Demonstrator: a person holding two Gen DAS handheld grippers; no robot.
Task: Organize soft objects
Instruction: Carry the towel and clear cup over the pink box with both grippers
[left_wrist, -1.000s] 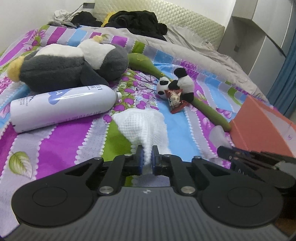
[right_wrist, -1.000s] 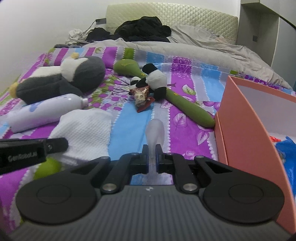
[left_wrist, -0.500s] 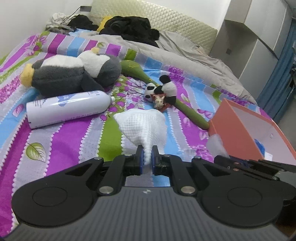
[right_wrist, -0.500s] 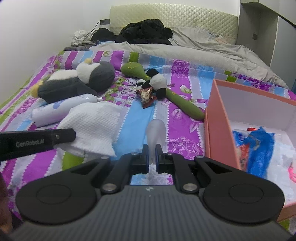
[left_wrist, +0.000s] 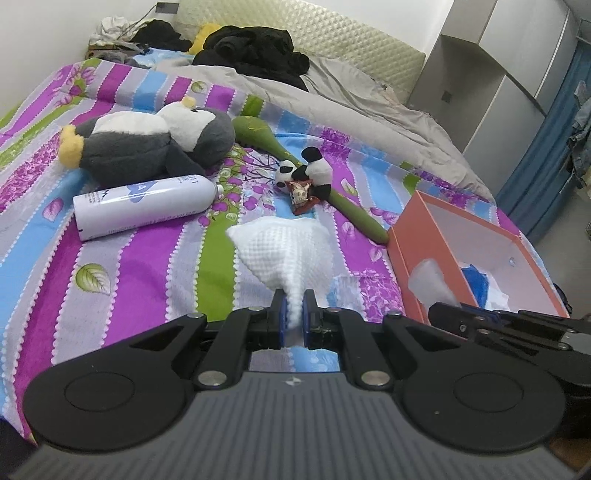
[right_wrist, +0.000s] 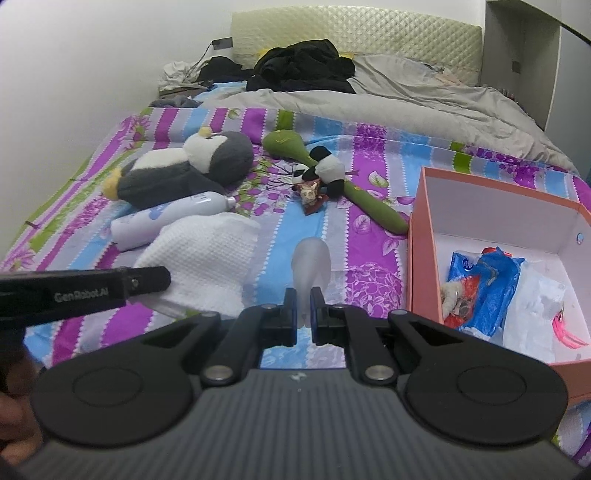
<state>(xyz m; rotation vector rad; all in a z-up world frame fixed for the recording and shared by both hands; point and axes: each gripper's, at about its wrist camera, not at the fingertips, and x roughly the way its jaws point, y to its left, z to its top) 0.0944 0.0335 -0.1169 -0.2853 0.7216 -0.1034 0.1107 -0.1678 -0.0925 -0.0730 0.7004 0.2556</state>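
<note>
Left gripper (left_wrist: 293, 321): jaws closed on the tail of a white waffle-textured cloth (left_wrist: 284, 251), which fans out at frame centre.

Right gripper (right_wrist: 302, 310): jaws clamped on a translucent soft plastic piece (right_wrist: 311, 267), held at centre frame, left of the box wall.

Orange open-topped cardboard box (right_wrist: 415, 258) sits at the right edge of the bed (right_wrist: 369, 221), holding blue and white wrappers. A striped stretch of bed cover lies bare between cloth and box.

Upper left: grey-and-white plush penguin (left_wrist: 147, 147), with a white spray can (left_wrist: 144, 206) lying just beside it. Centre: small panda plush (left_wrist: 310, 175) on a green padded stick (left_wrist: 354, 218). Grey duvet (right_wrist: 388, 92) and black clothes (right_wrist: 303, 68) near the quilted headboard (right_wrist: 354, 33); grey cabinets at upper right.
</note>
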